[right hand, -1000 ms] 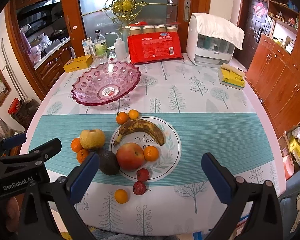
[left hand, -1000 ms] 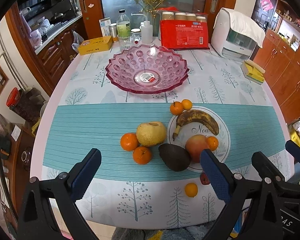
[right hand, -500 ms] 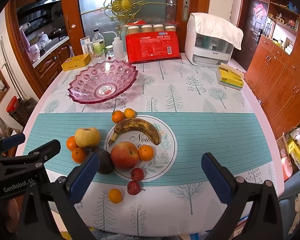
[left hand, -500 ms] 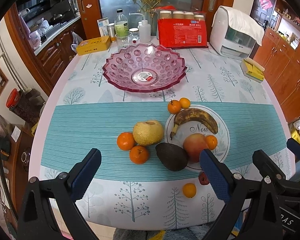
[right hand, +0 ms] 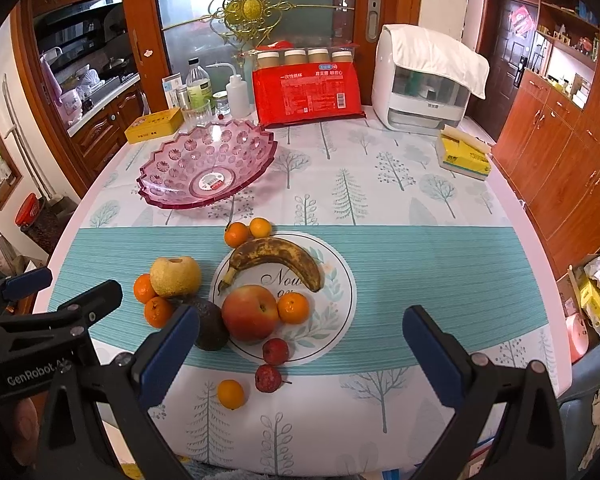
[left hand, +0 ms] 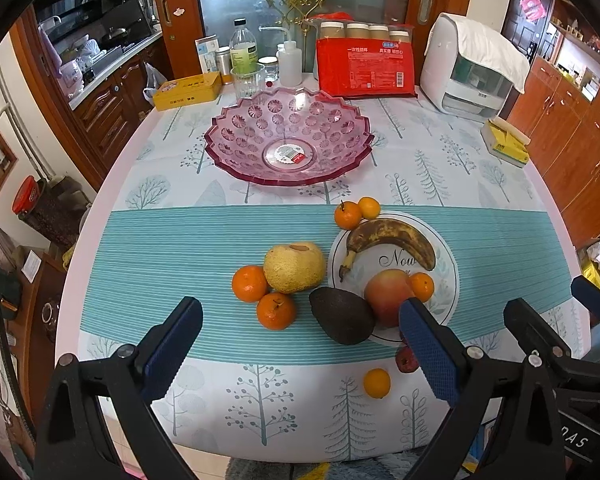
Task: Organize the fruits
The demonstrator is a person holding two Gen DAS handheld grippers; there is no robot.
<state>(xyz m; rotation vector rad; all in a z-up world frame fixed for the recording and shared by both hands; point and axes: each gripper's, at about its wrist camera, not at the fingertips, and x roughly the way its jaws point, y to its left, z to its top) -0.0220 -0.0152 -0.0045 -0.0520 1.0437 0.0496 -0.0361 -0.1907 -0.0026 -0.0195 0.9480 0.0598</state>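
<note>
A pink glass bowl (left hand: 288, 136) (right hand: 206, 168) stands empty at the back of the table. In front of it lie a spotted banana (left hand: 388, 236) (right hand: 276, 256), a red apple (right hand: 250, 312), a yellow pear (left hand: 296, 266), a dark avocado (left hand: 342, 320), several small oranges (left hand: 276, 310) and two small red fruits (right hand: 268, 378). My left gripper (left hand: 300, 344) is open and empty, above the table's near edge. My right gripper (right hand: 300, 348) is open and empty, to its right.
At the back stand a red packet (left hand: 366, 68), bottles (left hand: 243, 50), a yellow tin (left hand: 188, 90) and a white appliance (left hand: 466, 68). A yellow pack (right hand: 464, 154) lies at the right. A printed white circle (right hand: 332, 300) marks the teal mat under some fruit.
Both grippers have drawn back and risen slightly, so the fruit and bowl sit a little farther off. Nothing on the table has moved.
</note>
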